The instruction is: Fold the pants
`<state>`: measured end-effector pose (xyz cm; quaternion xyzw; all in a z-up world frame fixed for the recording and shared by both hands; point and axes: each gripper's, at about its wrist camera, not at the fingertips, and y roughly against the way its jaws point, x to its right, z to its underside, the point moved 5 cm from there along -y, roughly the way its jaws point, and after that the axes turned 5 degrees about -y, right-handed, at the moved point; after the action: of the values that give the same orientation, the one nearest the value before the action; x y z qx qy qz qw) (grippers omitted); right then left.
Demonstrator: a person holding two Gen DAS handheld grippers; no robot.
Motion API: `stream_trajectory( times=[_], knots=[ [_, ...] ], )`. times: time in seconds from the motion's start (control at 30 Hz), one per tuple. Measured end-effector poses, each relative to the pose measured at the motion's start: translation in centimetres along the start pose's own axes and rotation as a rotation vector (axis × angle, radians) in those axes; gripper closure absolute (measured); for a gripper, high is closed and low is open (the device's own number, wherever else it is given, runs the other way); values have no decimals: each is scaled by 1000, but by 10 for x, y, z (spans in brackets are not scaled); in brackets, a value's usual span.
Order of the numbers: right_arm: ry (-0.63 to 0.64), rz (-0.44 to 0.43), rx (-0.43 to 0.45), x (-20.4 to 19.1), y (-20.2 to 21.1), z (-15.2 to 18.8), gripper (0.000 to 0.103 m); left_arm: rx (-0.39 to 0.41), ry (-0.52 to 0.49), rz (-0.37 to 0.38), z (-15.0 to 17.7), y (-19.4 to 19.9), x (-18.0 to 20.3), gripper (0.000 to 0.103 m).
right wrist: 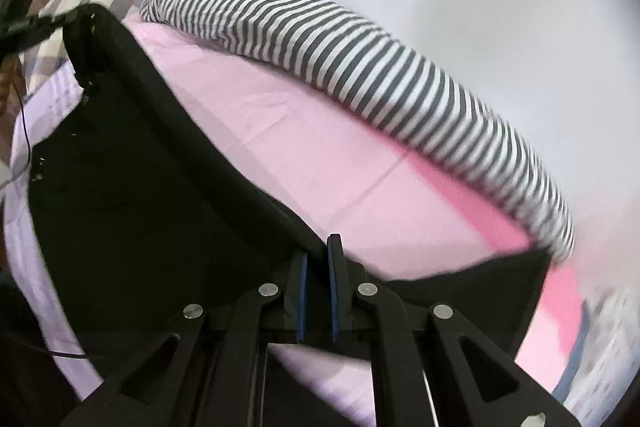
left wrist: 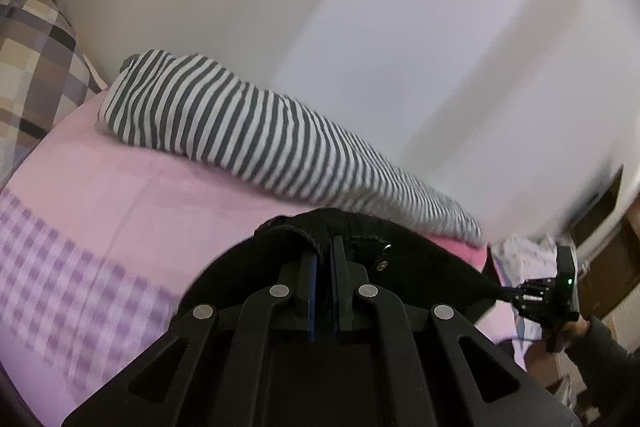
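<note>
A bed (right wrist: pixel 320 163) with a pink sheet fills both views, set against a pale wall (left wrist: pixel 360 7). Along the wall side lies a long grey-and-white striped bolster (right wrist: pixel 360 55), and a checked pillow (left wrist: pixel 32 67) sits at its far end. The black pants (right wrist: pixel 132 155) are held up above the sheet, stretched between the two grippers, their waistband with metal buttons (left wrist: pixel 384 255) at the left one. The left gripper (left wrist: pixel 323 255) has its fingers closed on the waistband edge. The right gripper (right wrist: pixel 317 255) pinches the pants' edge between its blue-padded fingers (right wrist: pixel 333 267); it also shows at the right of the left wrist view
</note>
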<state>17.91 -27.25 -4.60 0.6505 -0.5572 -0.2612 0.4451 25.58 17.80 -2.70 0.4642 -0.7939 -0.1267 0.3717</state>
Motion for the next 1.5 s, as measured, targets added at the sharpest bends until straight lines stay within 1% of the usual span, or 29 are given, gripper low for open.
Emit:
stream_trajectory(
  times=[0.07, 0.17, 0.2, 0.3, 0.33, 0.4, 0.47, 0.5, 0.57, 0.6, 0.67, 0.73, 0.8, 0.87, 0.93, 0.97, 1.0, 1.03, 1.07, 1.13, 1.17, 1.2, 1.23, 1.33, 1.4, 1.47, 1.5],
  knots=[
    [-42, -23, -17, -4, 3, 25, 96, -25, -28, -3, 16, 13, 6, 97],
    [-85, -33, -56, -16, -5, 61, 96, -80, -60, -18, 43, 26, 11, 97],
    [-98, -34, -64, -19, -8, 68, 96, -114, -73, -34, 56, 28, 12, 96],
    [-151, -51, -78, -24, -18, 89, 96, -170, -99, -78, 84, 32, 9, 95],
    [-163, -57, -85, -26, -22, 94, 96, -201, -106, -104, 96, 31, 6, 95],
    [-168, -42, -89, -29, -28, 100, 96, -241, -97, -119, 114, 31, 0, 94],
    [-175, -30, -98, -32, -31, 105, 96, -285, -99, -150, 130, 26, -6, 93],
    [-184, -23, -101, -33, -34, 106, 96, -311, -111, -164, 138, 23, -8, 93],
    [-200, -16, -106, -33, -37, 106, 96, -373, -137, -220, 153, 15, -11, 92],
    [-205, -9, -104, -34, -37, 106, 96, -394, -140, -230, 161, 13, -11, 91],
    [-232, -8, -103, -34, -39, 109, 94, -434, -133, -261, 171, 8, -14, 91],
    [-263, -6, -90, -33, -39, 111, 92, -456, -119, -278, 178, 6, -16, 89],
    [-305, -13, -73, -32, -39, 114, 91, -457, -83, -277, 180, 9, -16, 89],
    [-346, -24, -56, -31, -36, 115, 87, -461, -26, -273, 180, 17, -18, 83],
    [-380, -51, -47, -32, -33, 117, 75, -449, 24, -260, 180, 28, -21, 73],
    [-386, -55, -45, -32, -32, 117, 71, -437, 56, -254, 179, 35, -23, 69],
    [-393, -53, -43, -33, -29, 119, 65, -426, 78, -249, 179, 40, -24, 59],
    [-399, -55, -34, -34, -26, 119, 64, -401, 126, -227, 179, 47, -24, 57],
    [-407, -62, -22, -35, -23, 120, 64, -381, 166, -194, 178, 52, -25, 57],
    [-435, -77, -3, -35, -16, 123, 59, -347, 265, -119, 178, 57, -21, 57],
    [-453, -84, 12, -35, -12, 124, 58, -336, 308, -96, 179, 56, -19, 57],
    [-465, -91, 21, -35, -10, 124, 58, -336, 329, -86, 182, 53, -19, 57],
    [-480, -98, 31, -35, -6, 125, 58, -347, 359, -74, 185, 46, -17, 57],
    [-510, -104, 54, -32, 3, 127, 58, -380, 403, -73, 194, 28, -13, 57],
    [-535, -95, 68, -28, 9, 130, 58, -389, 424, -86, 196, 19, -12, 57],
    [-573, -80, 81, -19, 14, 134, 58, -371, 442, -94, 196, 17, -12, 57],
    [-601, -67, 85, -13, 16, 136, 58, -350, 457, -110, 194, 16, -14, 57]
  ],
)
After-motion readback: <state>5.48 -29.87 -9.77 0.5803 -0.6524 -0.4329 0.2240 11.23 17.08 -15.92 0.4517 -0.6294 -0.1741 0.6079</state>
